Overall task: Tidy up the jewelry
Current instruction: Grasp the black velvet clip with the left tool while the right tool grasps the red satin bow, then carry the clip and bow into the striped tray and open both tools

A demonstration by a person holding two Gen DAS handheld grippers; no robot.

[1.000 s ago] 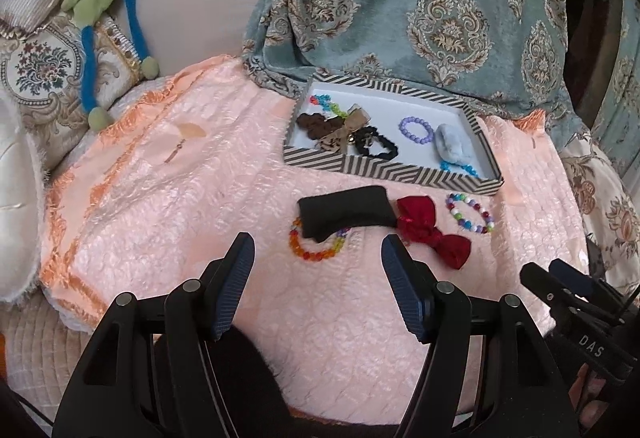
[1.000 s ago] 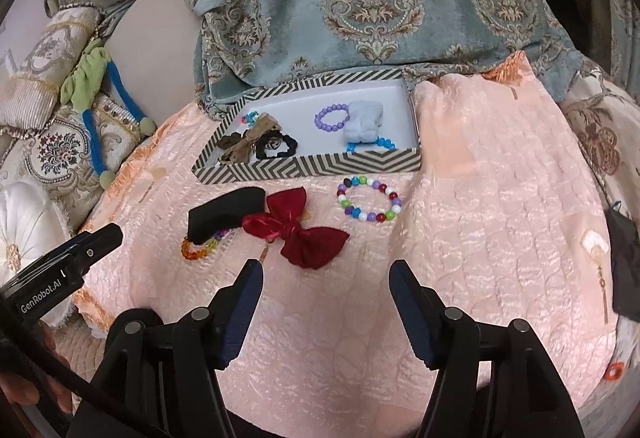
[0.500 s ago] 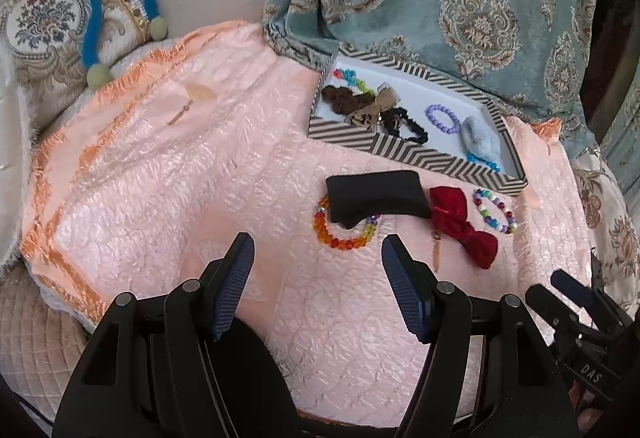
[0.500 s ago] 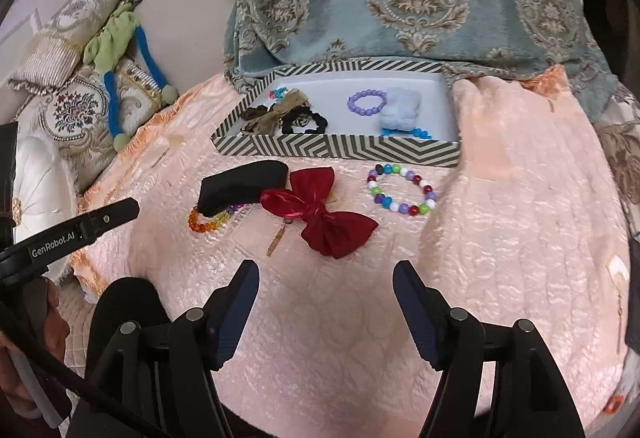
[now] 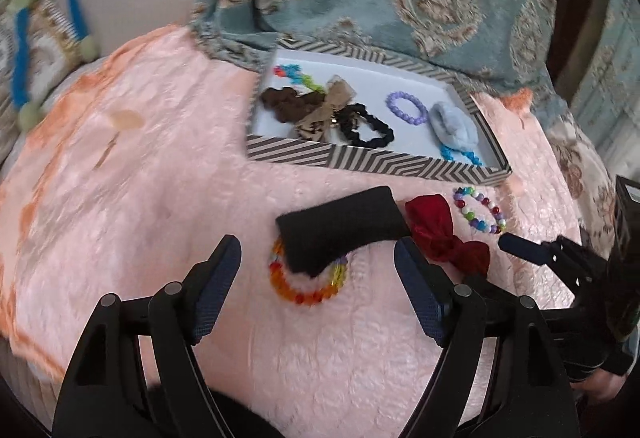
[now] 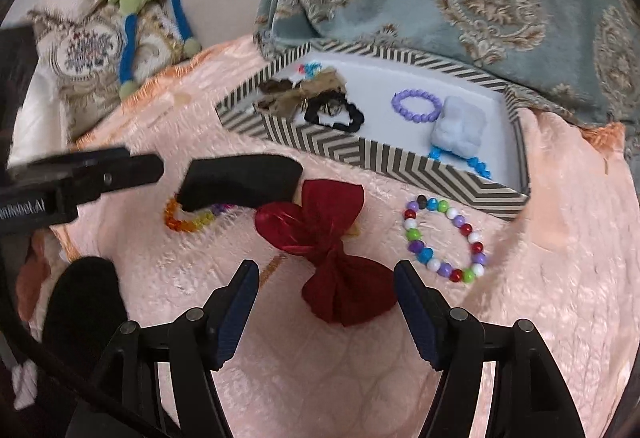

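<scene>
**Both tongs open over the loose pieces**

My right tongs (image 6: 326, 296) gape empty around the red bow (image 6: 320, 238); my left tongs (image 5: 318, 272) hang open and empty by the black pad (image 5: 340, 228) lying on the rainbow bracelet (image 5: 308, 284). The striped tray (image 5: 360, 162) waits behind. Closing now might pinch the pink cloth (image 5: 160, 198) (soft, puckered). Partial lettering "Robot.AI" shows on the left tool.

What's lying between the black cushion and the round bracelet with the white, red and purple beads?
A dark red fabric bow lies between the black cushion and that multicoloured bead bracelet, clearest in the right wrist view.
</scene>
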